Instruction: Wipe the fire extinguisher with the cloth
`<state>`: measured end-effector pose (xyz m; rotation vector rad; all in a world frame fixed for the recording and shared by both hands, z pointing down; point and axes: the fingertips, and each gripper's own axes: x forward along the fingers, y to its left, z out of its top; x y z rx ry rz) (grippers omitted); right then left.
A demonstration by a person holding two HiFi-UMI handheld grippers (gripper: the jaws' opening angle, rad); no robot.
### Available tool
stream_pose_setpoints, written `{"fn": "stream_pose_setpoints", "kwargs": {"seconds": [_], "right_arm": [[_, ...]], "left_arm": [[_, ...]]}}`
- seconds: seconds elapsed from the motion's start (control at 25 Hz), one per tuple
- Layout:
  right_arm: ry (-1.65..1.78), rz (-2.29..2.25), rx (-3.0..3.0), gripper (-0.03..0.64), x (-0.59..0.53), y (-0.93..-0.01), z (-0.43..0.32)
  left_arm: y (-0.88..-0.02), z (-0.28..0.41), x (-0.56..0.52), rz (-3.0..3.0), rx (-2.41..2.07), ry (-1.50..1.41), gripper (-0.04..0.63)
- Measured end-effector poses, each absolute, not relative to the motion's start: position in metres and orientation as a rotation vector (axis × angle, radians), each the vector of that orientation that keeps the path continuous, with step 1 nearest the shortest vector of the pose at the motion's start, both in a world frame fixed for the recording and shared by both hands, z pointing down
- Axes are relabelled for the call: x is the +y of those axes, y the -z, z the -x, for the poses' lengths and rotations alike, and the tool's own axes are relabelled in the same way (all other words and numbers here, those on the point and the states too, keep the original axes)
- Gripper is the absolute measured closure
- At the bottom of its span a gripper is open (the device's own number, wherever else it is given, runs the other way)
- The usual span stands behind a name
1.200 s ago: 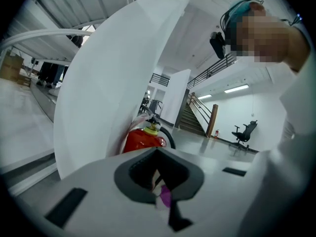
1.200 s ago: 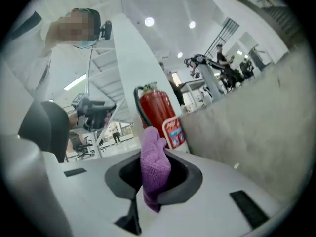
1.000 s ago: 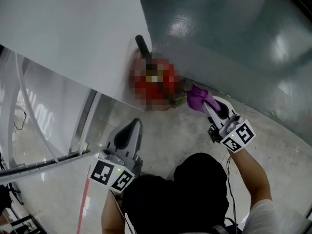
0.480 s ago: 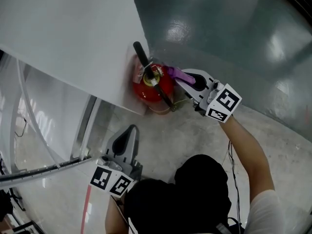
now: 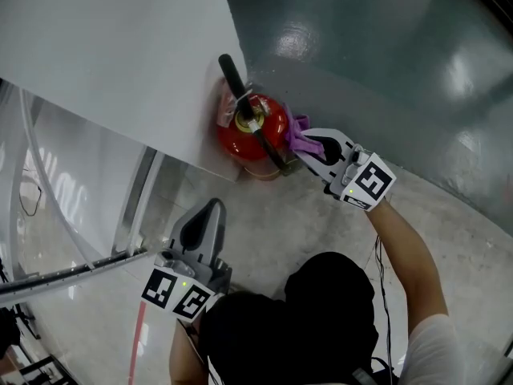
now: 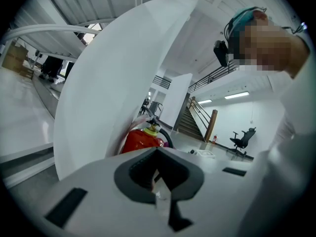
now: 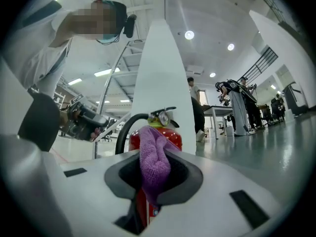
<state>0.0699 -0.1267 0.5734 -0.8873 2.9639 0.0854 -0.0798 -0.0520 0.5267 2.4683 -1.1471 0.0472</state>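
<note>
Two grippers show in the head view. The right gripper [image 5: 309,144] reaches to the red fire extinguisher [image 5: 250,131], which stands on the floor [image 5: 321,223] at the floor's edge, against the corner of a white wall panel [image 5: 120,46]. A purple cloth [image 5: 298,128] sticks out of its fingers [image 5: 325,145] and appears to touch the extinguisher's right side. The left gripper [image 5: 211,211] hangs well apart from both, nearer the person, pointing toward the extinguisher.

In the left gripper view, that gripper's fingers are pressed together with nothing between them. The extinguisher's red body shows beyond them, just beside the white wall panel.

In the right gripper view, the fingers stand partly apart, clamped on a bunched fold of the cloth, which rises in front of the extinguisher's red cylinder. A black hose [image 7: 123,130] curves up on the left, and a round gauge [image 7: 163,117] sits at the top.
</note>
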Motion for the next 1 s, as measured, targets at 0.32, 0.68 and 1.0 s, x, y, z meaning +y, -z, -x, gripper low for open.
{"fn": "stream_pose_setpoints", "kwargs": {"seconds": [0.32, 0.68, 1.0], "right_arm": [[-0.088, 0.927, 3.139, 0.558, -0.123, -0.644, -0.064], [0.115, 1.023, 3.153, 0.558, -0.131, -0.716, -0.069], [0.403, 1.065, 3.127, 0.559, -0.141, -0.762, -0.073]], "left_arm": [[-0.531, 0.07, -0.052, -2.505, -1.142, -0.103, 0.592], [-0.533, 0.07, -0.052, -2.487, -1.132, -0.079, 0.591], [-0.538, 0.072, -0.052, -2.472, -1.131, -0.081, 0.592]]}}
